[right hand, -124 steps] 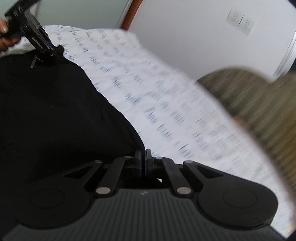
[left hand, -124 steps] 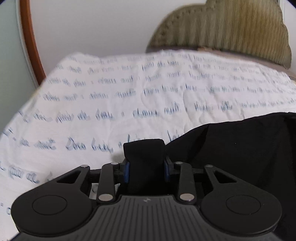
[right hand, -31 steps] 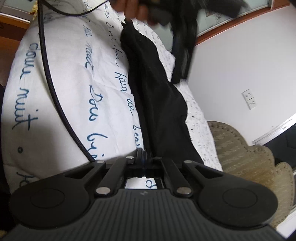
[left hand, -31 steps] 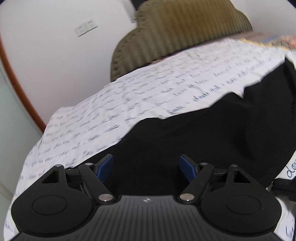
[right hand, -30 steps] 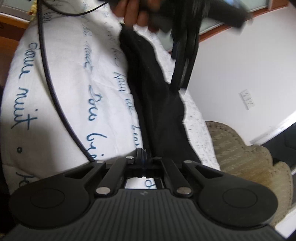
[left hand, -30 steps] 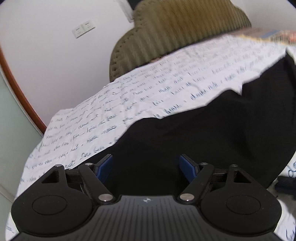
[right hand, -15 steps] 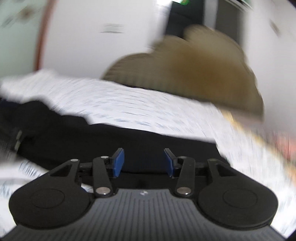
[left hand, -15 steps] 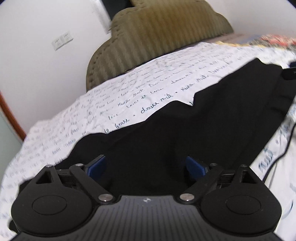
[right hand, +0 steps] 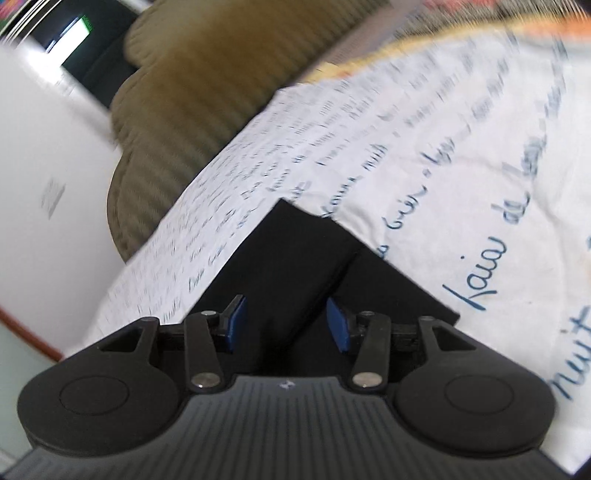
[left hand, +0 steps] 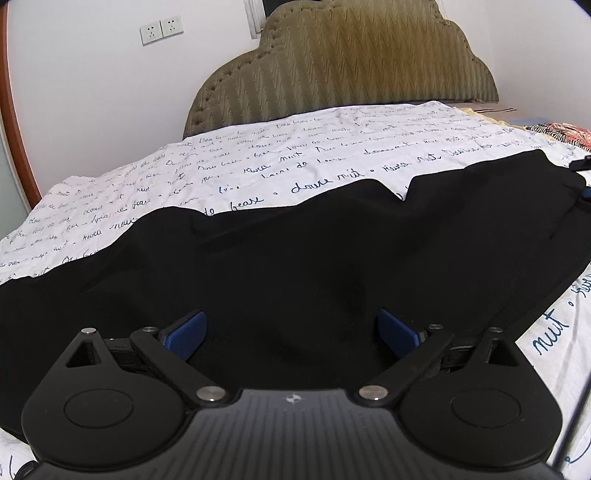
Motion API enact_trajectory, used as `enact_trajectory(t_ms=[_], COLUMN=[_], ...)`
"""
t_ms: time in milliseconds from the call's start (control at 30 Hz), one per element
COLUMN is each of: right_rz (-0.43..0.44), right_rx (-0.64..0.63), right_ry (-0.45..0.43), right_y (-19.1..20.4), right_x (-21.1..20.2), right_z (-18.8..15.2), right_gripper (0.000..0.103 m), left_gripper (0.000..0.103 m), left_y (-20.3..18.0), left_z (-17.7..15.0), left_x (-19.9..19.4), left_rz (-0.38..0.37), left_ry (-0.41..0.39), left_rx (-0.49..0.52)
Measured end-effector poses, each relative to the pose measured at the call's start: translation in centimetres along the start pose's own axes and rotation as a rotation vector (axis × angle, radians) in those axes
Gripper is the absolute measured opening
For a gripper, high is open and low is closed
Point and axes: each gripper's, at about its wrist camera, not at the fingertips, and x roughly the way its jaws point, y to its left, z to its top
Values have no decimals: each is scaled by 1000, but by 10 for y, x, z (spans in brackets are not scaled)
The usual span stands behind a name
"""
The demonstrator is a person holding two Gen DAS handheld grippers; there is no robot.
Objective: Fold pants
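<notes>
Two claws are mine, one in each hand. My left claw hangs just above the long black cloth pants, its blue pads spread wide and just now opening further, with nothing pinched between them. The pants lie flat across the bed's white sheet printed with blue handwriting, running from the left edge over to the right. Behind the sheet stands the olive quilted scalloped headboard, with two white wall sockets to its left. My right claw is half open over one squared end of the pants; the fabric shows between its pads, but they do not press on it. That view is blurred.
</notes>
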Motion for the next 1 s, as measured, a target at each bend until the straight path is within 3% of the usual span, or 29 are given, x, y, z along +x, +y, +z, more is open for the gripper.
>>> enact_trajectory(t_ms=[167,233,300,433,533,633,933,967,1000], right_rz=[-25,-32,-17,23,74,114,145,146,146], right_rx=[27,4,-33,-75,-89,-127,-199,-199,-200], right_ry=[-46,-50,-57,-91,-109,-120,-133,-133,-133], right_y=[3,5,13,35,51,70,86,86,86], right_x=[9,10,6,-9,-23,-36,-53,-53,-54], right_z=[2,10,13,27,40,51,67,68,68], right_gripper=[41,6,5,5,5,5,5,5,5], left_gripper=[100,100,100,100,100,100,94,90,72], left_y=[0,-5,-19,-59,-85,-110,-154,-157,-161], left_z=[-1,1,6,22,33,37,38,37,36], left_x=[0,-6,-15,-32,-33,-30,-44,-47,-45], left_rz=[2,23,35,-18,-78,-61,-165,-169,-170], left_ry=[-4,-22,-61,-156,-205,-249,-284,-300,-301], left_rx=[0,31,115,288,332,383,475,488,510])
